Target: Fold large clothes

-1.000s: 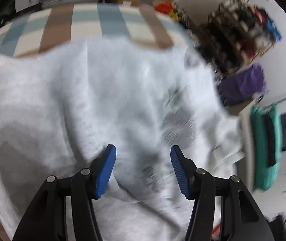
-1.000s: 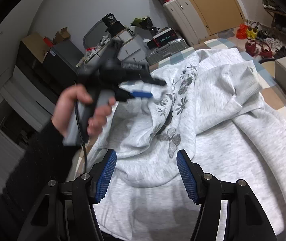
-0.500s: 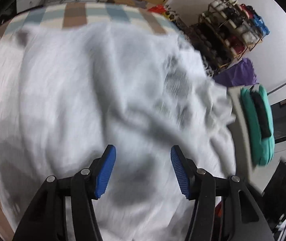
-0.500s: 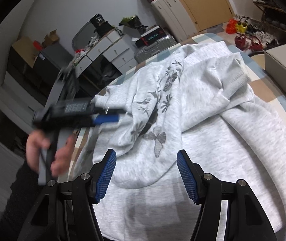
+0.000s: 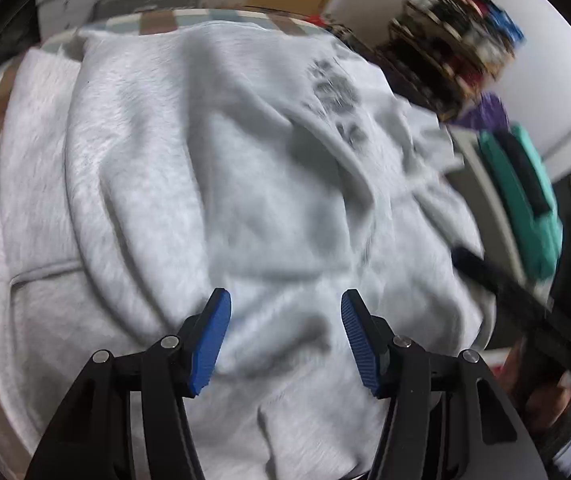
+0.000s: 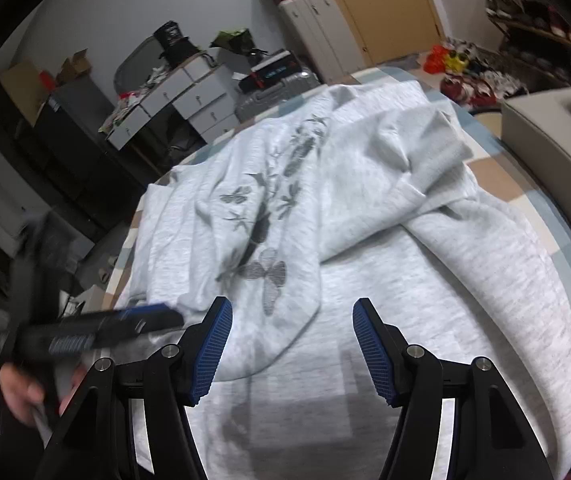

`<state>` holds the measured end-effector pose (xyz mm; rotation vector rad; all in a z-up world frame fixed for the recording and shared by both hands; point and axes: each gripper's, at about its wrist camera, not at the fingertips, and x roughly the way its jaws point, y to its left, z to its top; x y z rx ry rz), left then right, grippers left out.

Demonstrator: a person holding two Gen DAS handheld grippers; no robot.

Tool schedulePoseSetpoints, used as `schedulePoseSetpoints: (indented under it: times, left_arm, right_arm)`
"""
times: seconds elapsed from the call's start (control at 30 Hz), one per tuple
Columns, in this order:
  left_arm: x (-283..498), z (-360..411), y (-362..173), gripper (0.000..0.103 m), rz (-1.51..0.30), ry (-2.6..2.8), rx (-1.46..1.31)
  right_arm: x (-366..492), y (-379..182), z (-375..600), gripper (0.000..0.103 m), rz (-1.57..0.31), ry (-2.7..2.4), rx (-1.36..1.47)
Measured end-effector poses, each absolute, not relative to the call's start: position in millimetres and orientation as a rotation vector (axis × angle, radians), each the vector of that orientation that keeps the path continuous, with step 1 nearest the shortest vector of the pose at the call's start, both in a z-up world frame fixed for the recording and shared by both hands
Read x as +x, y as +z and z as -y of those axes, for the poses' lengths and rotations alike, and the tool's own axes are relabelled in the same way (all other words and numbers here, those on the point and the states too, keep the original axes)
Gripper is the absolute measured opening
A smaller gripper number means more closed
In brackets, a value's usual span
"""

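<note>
Both tools are empty as I read them: my left tool (image 5: 283, 336) hangs over the grey sweatshirt (image 5: 213, 184) with its jaws about half apart and nothing between the blue pads, and my right tool (image 6: 291, 344) stands a little wider, likewise clear of the cloth. What has changed in the last second is the left side. It was out over the middle of the sweatshirt a moment ago; now it has swept across to the near edge, and in the right wrist view I see it low at the left, blurred, beside the hem. The right tool has barely shifted. The sweatshirt lies crumpled on the checked desk (image 6: 497, 168), the butterfly print (image 6: 269, 272) on a flap folded over the body, one sleeve (image 6: 437, 160) bunched toward the far right. I judge that no fold has begun: the left is lining up for a grip at the hem, and the cloth will need spreading flat first. Thick fleece like this should hold a pinch well.
</note>
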<state>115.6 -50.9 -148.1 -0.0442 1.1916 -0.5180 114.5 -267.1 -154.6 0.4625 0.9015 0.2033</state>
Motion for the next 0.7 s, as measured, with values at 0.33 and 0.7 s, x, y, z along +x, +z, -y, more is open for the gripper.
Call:
schedulePoseSetpoints:
  times: [0.33,0.7]
  left_arm:
    - [156.3,-1.8,-102.9,0.064,-1.141,-0.368,-0.103]
    - [280.8,-109.8,-134.3,0.082,-1.225,-0.106,-0.273]
  right_arm:
    - [118.2,-150.7,288.8,0.067,-0.915,0.189,0.52]
    - [291.9,-142.6,373.9,0.089,-1.06,0.093,0.386]
